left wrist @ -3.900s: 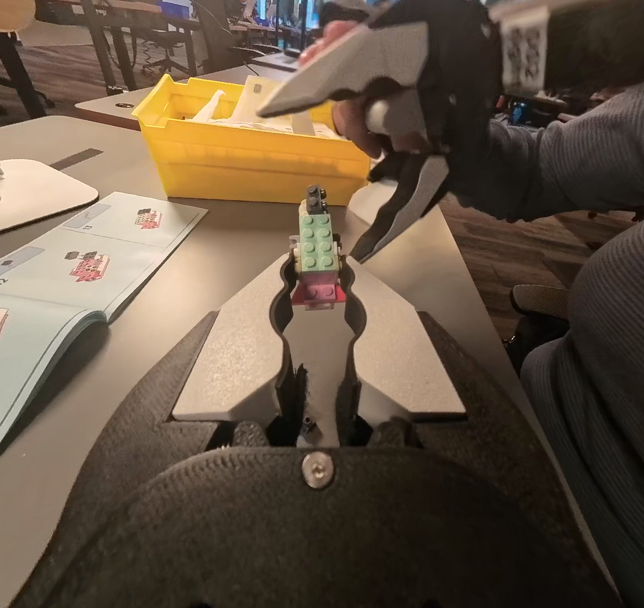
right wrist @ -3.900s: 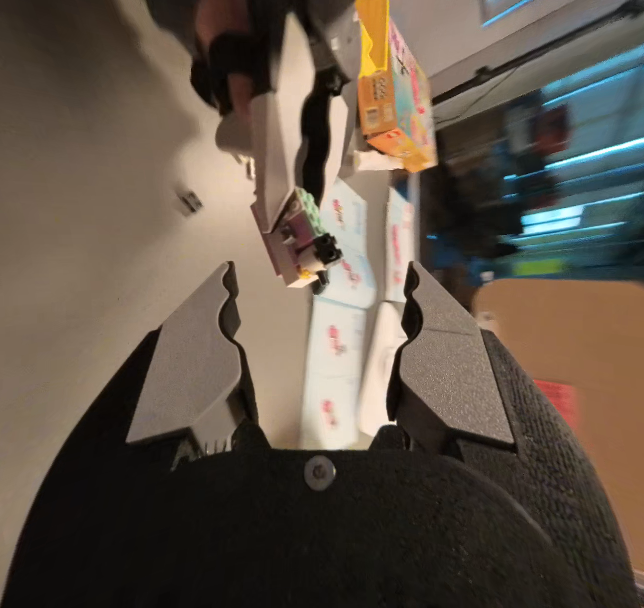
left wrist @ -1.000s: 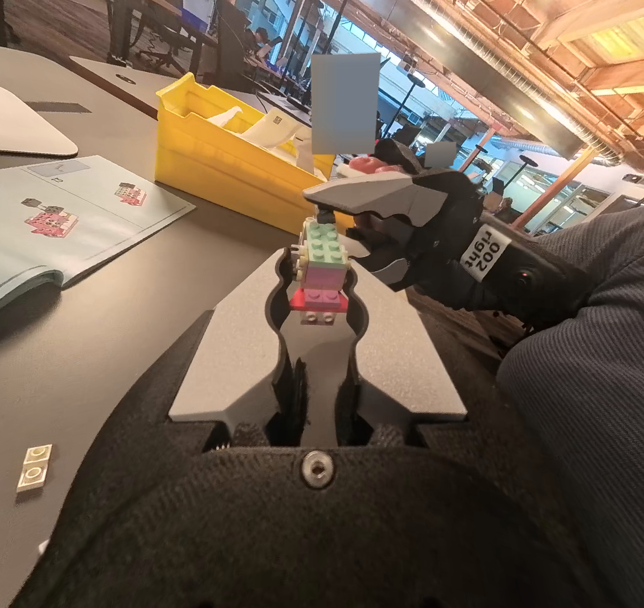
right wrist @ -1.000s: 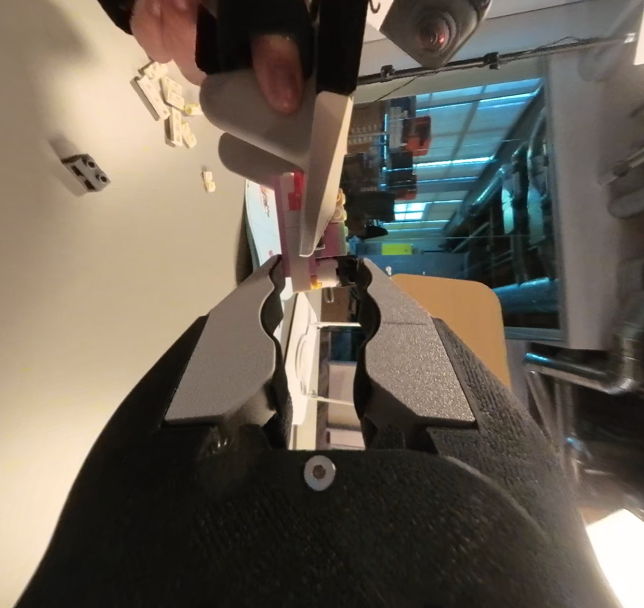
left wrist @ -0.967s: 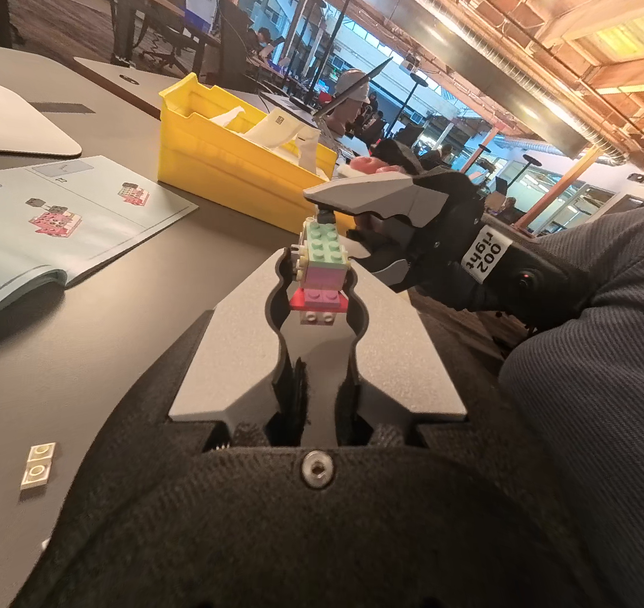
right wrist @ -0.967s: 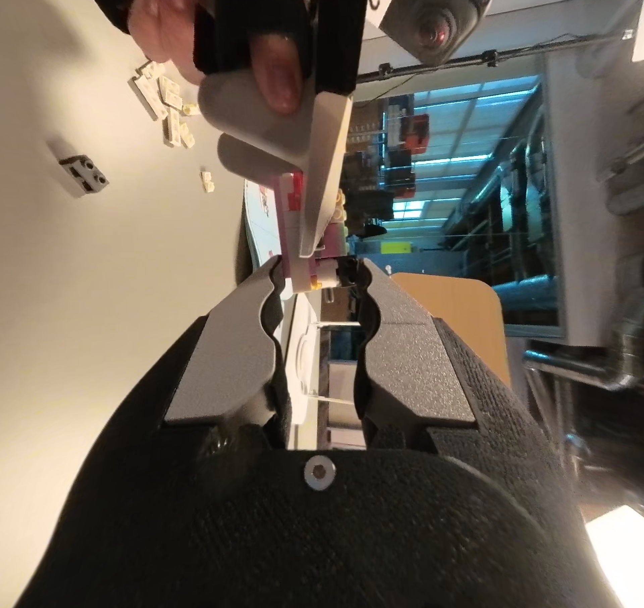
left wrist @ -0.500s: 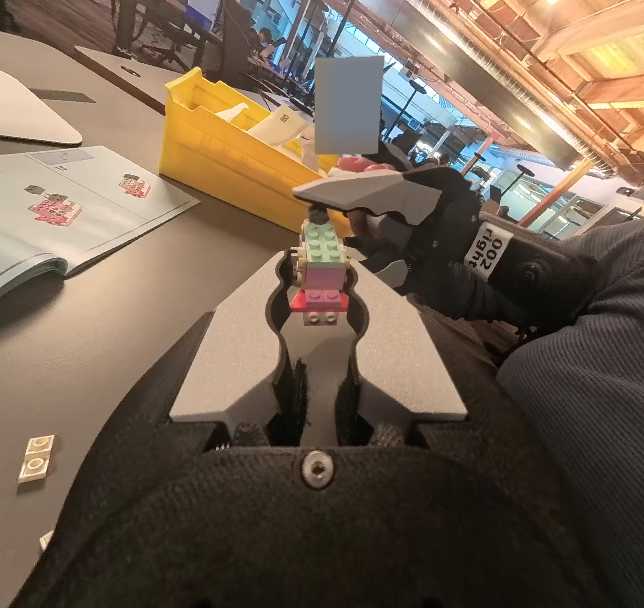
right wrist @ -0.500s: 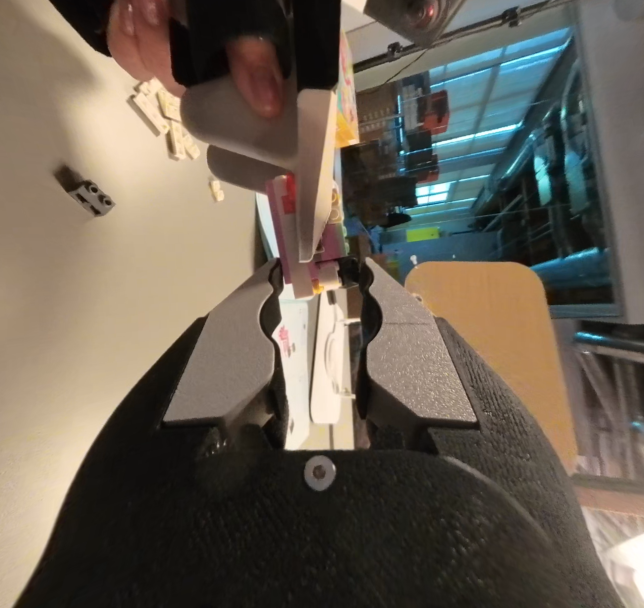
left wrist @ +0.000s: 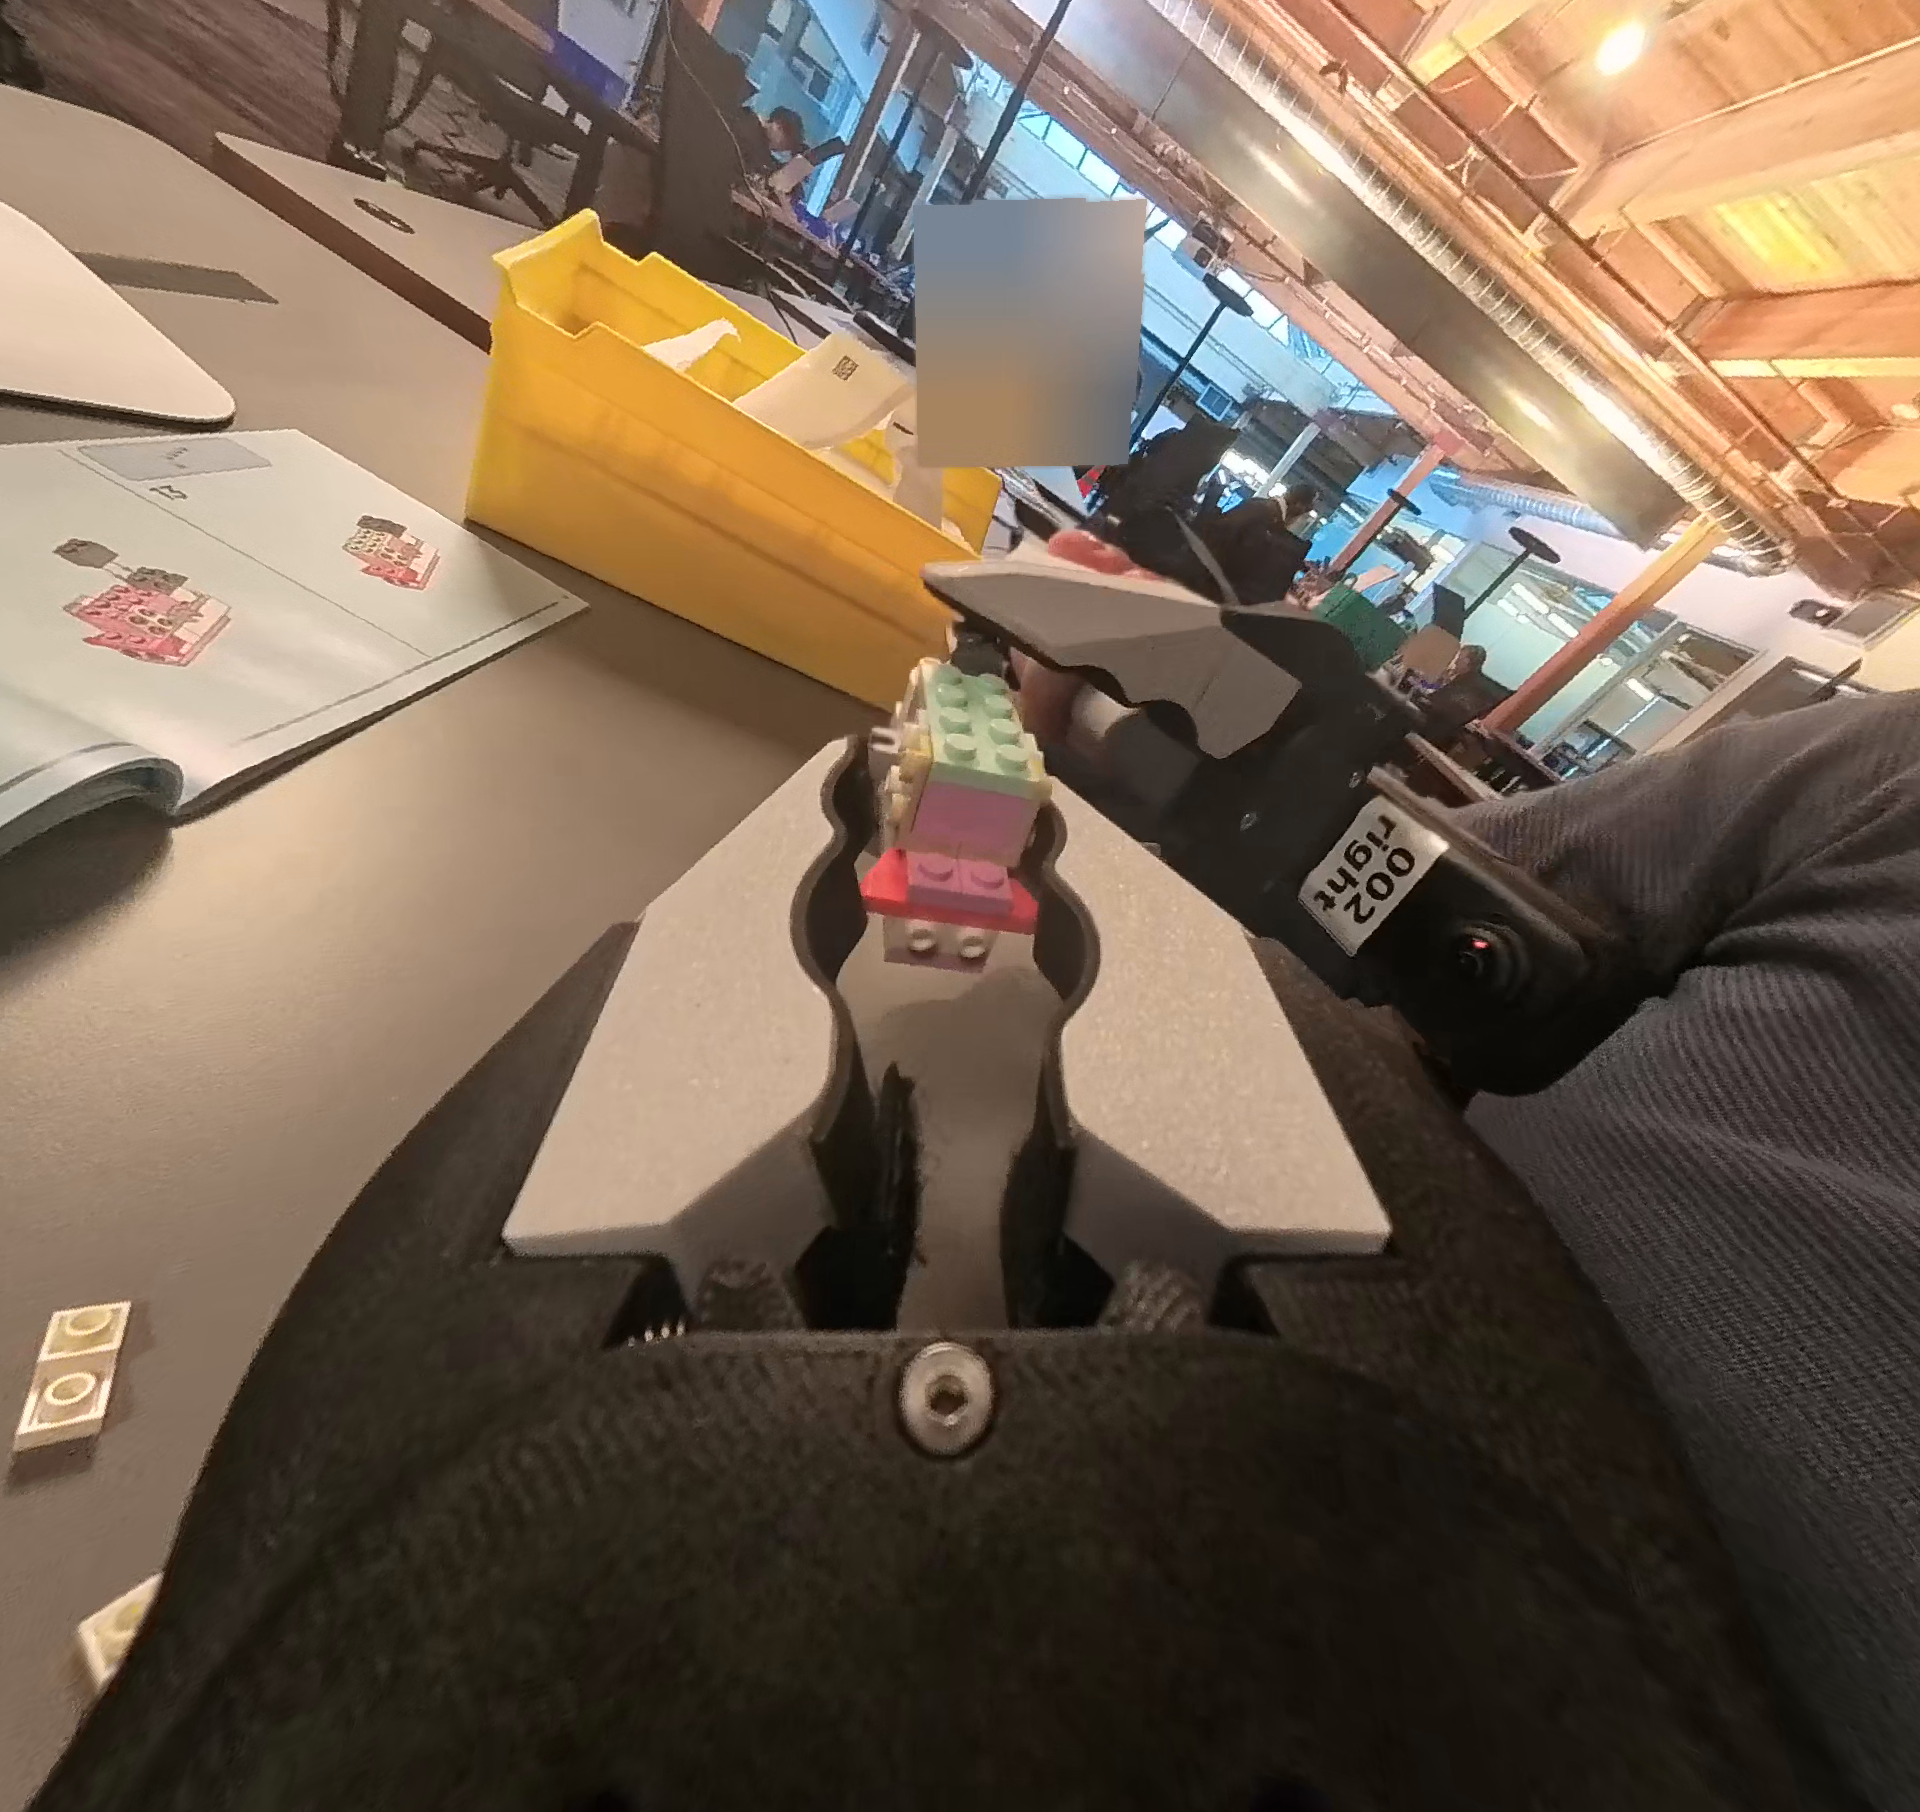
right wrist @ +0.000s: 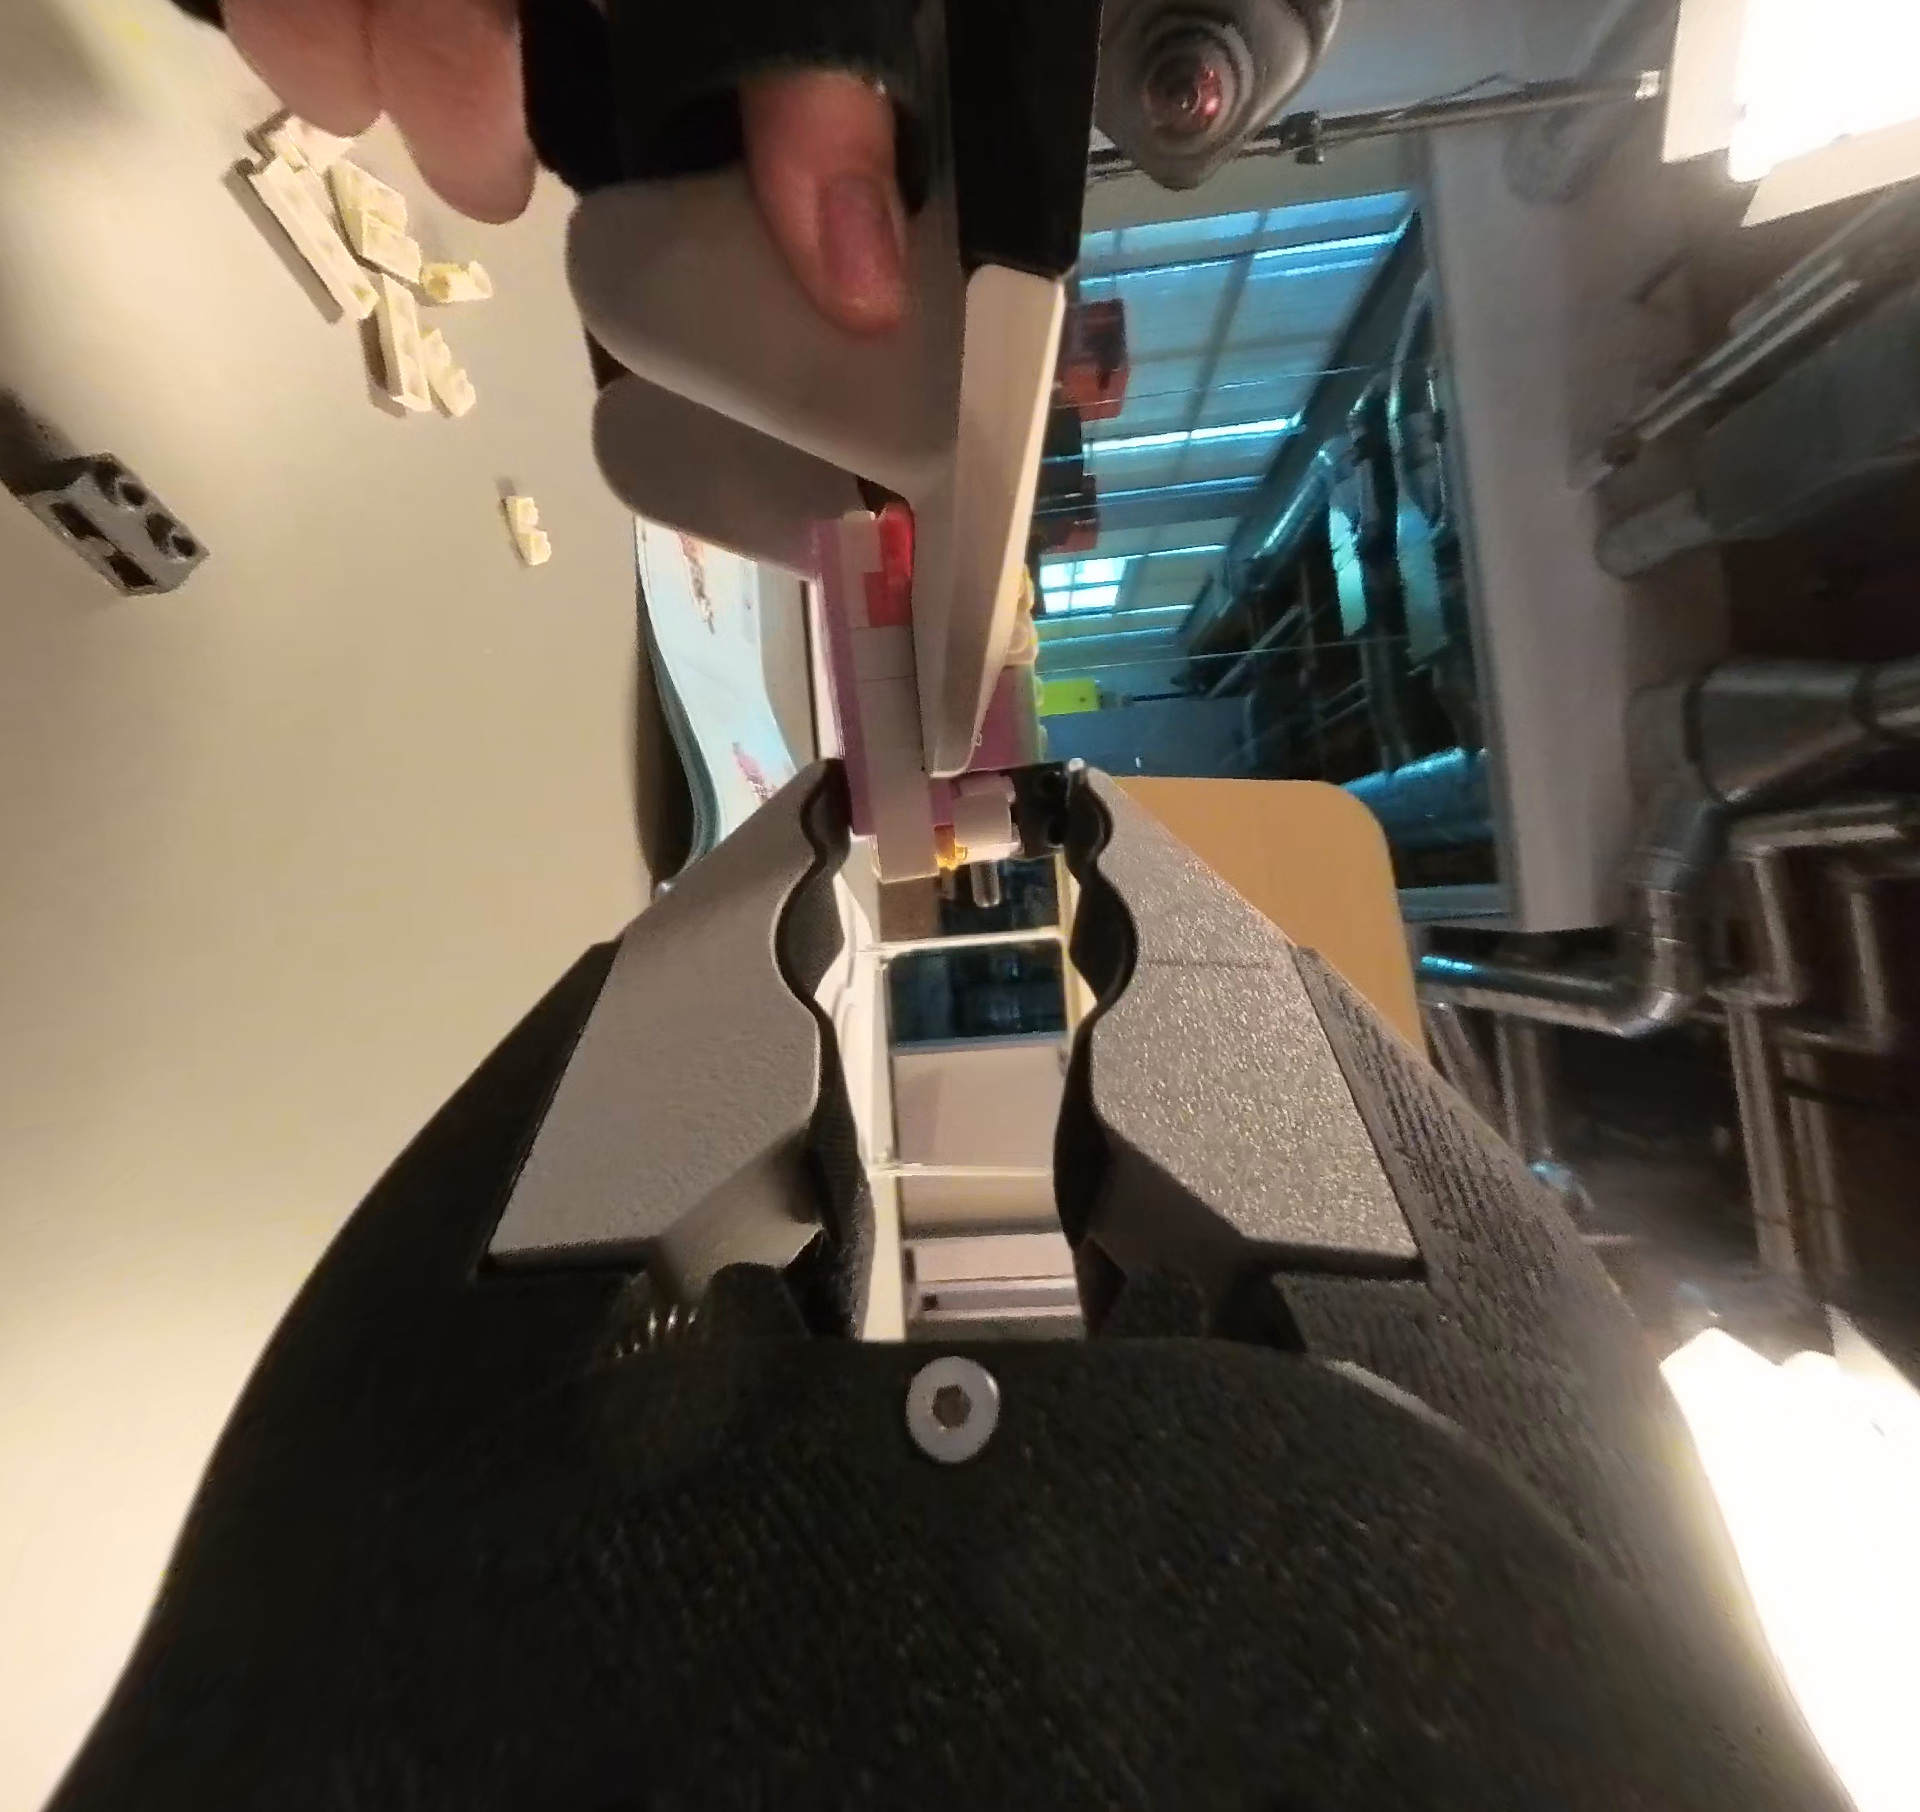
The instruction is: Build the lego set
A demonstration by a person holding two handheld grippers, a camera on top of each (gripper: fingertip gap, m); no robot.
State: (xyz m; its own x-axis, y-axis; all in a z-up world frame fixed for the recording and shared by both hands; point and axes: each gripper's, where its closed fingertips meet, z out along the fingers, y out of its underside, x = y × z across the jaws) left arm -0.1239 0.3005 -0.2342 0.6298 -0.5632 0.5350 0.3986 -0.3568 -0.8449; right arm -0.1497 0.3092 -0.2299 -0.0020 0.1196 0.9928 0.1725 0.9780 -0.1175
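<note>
The left gripper point(left wrist: 951, 806), dead centre in the left wrist view, is clamped on a small plastic brick build point(left wrist: 961, 786): mint-green studded top, pink middle, a red plate and a grey brick at the bottom end. Both grey fingertips press its sides, and it sticks up out of the jaws, held off the table.

The right gripper point(right wrist: 951, 822) comes in from the right of that view, turned sideways, with its upper finger point(left wrist: 1101, 619) lying right over the far end of the build. In the right wrist view its two fingertips pinch that end, one on the pink side and one on a little black piece point(right wrist: 1044, 812) with a white bit beside it. So both grippers are squeezed onto the same build, from two directions.

Further out, on the grey table point(left wrist: 312, 931): an open light-blue instruction booklet point(left wrist: 239, 599) at the left, a yellow plastic bin point(left wrist: 686, 505) with white bags inside at upper centre, and a cream two-stud plate point(left wrist: 73, 1388) at lower left. The right wrist view's upper left shows a scatter of white plates point(right wrist: 353, 256) and a dark grey brick point(right wrist: 109, 526). A dark sleeve point(left wrist: 1714, 1035) fills the right side.
</note>
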